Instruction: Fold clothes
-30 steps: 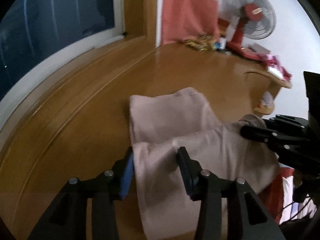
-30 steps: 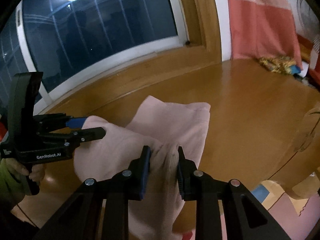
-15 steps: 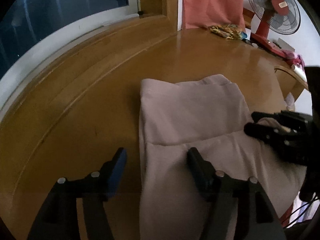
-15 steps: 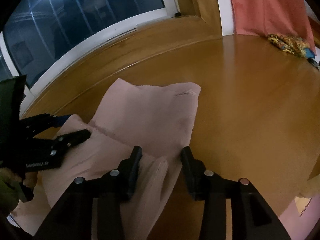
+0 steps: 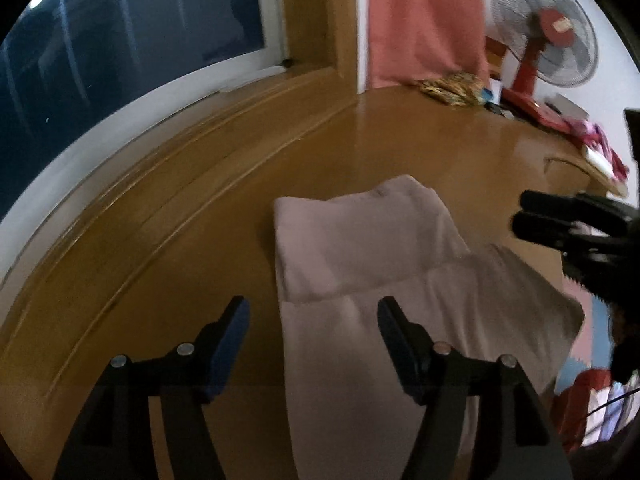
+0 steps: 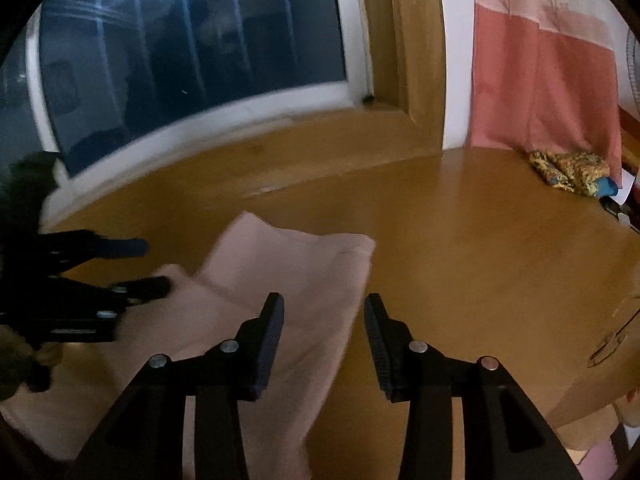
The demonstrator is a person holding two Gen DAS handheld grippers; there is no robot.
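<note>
Garment (image 5: 360, 248) folded on table (image 5: 200, 240), near end cut off; left tool (image 5: 312, 320), right tool (image 6: 324, 316) both apart, empty

A glossy wooden floor (image 6: 460, 248) runs to a raised wooden sill under a dark window (image 6: 192, 60) that reflects a ceiling light. A pink curtain (image 6: 540, 72) hangs by the white wall. A red fan (image 5: 544, 32) stands beyond, beside blurred, perhaps patterned, cloth (image 5: 452, 86).
</note>
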